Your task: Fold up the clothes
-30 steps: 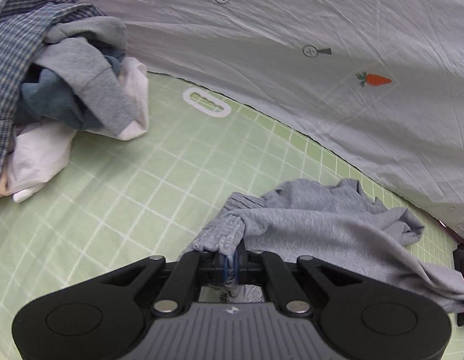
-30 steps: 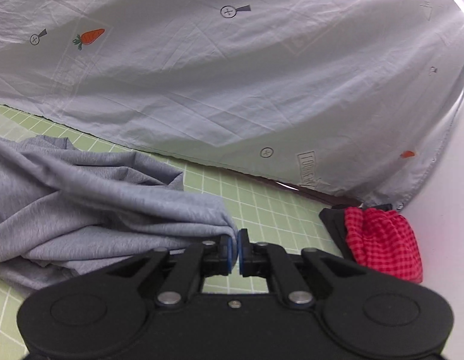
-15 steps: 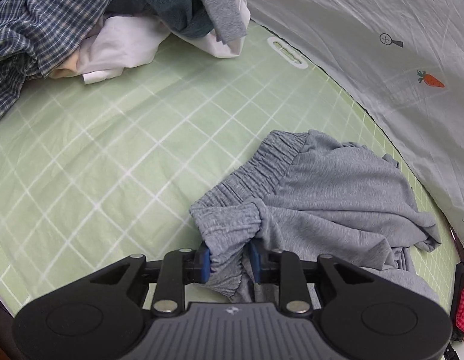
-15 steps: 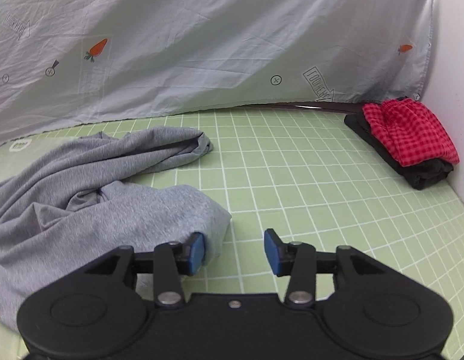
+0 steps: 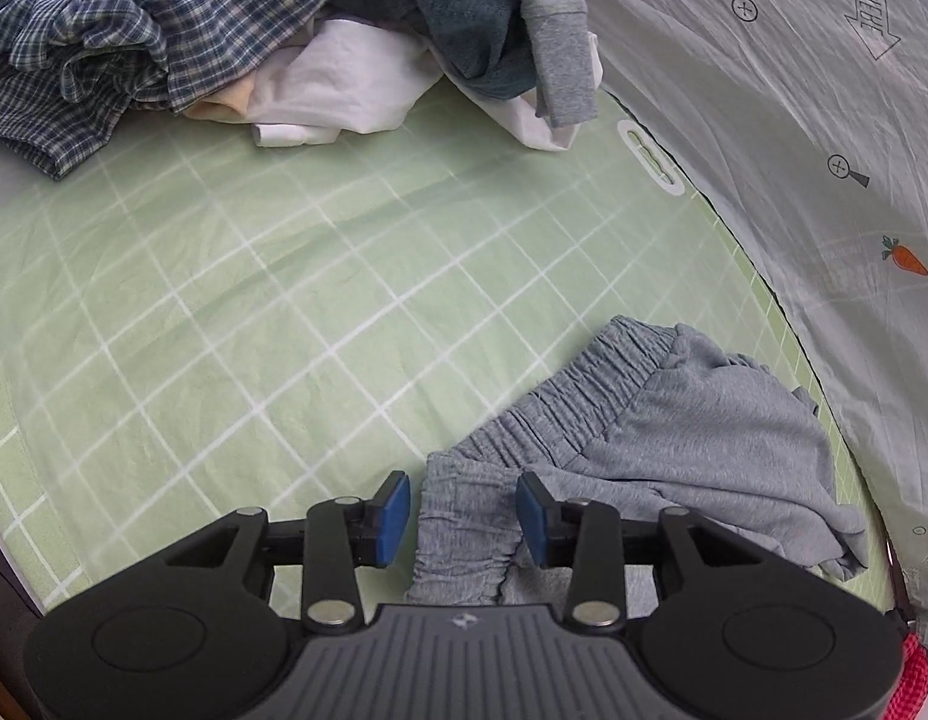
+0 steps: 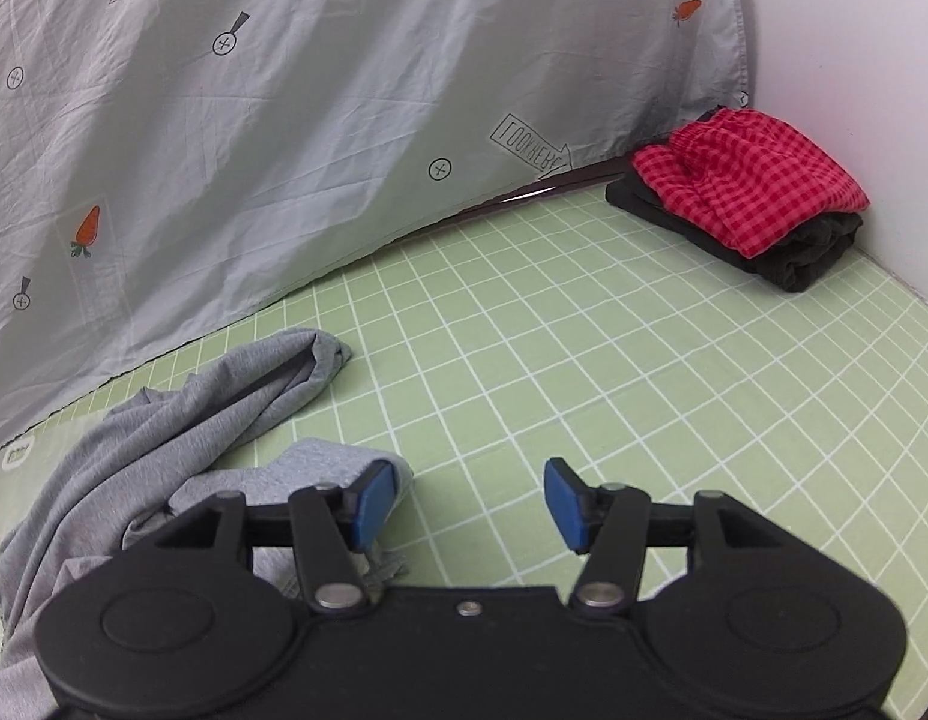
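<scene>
Left wrist view: left gripper over green grid mat, jaws opening. Elastic waistband of grey shorts sits btwn the blue pads, not pinched; gap shows each side. Shorts lie crumpled on mat, waistband running from gripper up and right toward pale printed sheet. Long axis approx diagonal, body of shorts bunched right of gripper, close to sheet edge. Unfolded clothes pile (plaid, white, grey, teal) at far side of mat, well apart from shorts.

Right wrist view: right gripper, jaws opening, nothing btwn them, only bare mat. Grey shorts left of gripper; a leg hem touches outer side of left pad. One leg stretches away toward sheet. Folded red check garment on dark folded item, far right corner of mat, well apart from gripper.
</scene>
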A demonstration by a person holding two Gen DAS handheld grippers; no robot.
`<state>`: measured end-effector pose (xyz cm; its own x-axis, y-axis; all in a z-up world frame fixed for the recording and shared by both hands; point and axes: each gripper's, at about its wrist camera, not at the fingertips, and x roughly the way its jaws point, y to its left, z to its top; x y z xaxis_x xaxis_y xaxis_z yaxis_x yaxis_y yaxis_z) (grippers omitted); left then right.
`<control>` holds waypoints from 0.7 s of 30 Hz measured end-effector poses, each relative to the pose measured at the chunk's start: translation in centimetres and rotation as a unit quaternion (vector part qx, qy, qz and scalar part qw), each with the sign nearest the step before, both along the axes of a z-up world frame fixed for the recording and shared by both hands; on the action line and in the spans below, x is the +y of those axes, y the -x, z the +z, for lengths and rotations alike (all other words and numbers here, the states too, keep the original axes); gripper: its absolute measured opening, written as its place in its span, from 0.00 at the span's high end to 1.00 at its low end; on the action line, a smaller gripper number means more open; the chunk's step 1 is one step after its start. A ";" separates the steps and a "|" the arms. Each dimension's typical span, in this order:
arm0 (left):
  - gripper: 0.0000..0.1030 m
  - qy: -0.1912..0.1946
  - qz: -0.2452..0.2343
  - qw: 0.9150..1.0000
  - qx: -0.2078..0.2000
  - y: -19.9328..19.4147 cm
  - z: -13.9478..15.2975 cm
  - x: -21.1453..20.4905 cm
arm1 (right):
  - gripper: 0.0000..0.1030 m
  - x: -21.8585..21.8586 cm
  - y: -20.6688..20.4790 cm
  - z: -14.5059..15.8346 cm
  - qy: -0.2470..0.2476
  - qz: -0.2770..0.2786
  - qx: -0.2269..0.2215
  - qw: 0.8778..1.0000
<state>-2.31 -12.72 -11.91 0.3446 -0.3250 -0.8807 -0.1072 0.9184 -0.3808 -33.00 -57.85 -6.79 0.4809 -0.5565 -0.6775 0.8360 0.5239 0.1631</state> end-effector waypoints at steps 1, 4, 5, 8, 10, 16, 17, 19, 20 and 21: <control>0.60 -0.006 -0.006 1.000 -0.002 0.1 0.1 -0.3 | 0.38 0.0 0.1 0.2 0.004 0.004 0.001 1.000; 0.59 -0.022 -0.021 1.000 0.002 0.3 -0.1 -1.1 | 0.35 0.1 0.5 1.0 0.028 -0.005 0.011 1.000; 0.59 -0.027 -0.025 0.999 0.004 0.4 -0.2 -1.4 | 0.34 -0.2 0.8 1.1 0.028 -0.009 0.013 0.999; 0.59 -0.036 -0.028 0.999 0.007 0.2 -0.3 -1.7 | 0.34 -1.2 1.5 0.9 0.034 -0.013 0.028 0.999; 0.59 -0.038 -0.025 0.999 0.000 -0.1 0.1 -1.9 | 0.33 -1.6 1.1 0.7 0.032 -0.001 0.036 0.999; 0.50 -0.051 -0.025 0.998 -0.022 -0.9 1.1 -2.5 | 0.19 -1.3 -3.7 -1.1 0.019 0.089 0.058 0.994; 0.50 -0.055 -0.030 0.998 -0.021 -1.0 1.0 -2.8 | 0.16 -1.2 -5.0 -1.5 0.017 0.110 0.063 0.992; 0.48 -0.062 -0.047 0.997 -0.015 -1.0 0.6 -3.7 | 0.09 -0.9 -7.8 -2.2 0.017 0.155 0.075 0.985; 0.48 -0.067 -0.056 0.996 -0.013 -1.0 0.3 -4.2 | 0.09 -0.7 -9.3 -2.5 0.020 0.179 0.082 0.980; 0.46 -0.077 -0.068 0.995 -0.011 -0.9 -0.1 -4.8 | 0.09 -0.5 -10.8 -2.8 0.024 0.202 0.090 0.975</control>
<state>-1.41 -17.52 -11.97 0.3266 -0.2328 -0.9160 0.0298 0.9712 -0.2362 -22.17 -58.35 -9.57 0.5440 -0.3791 -0.7486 0.5725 0.8199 0.0008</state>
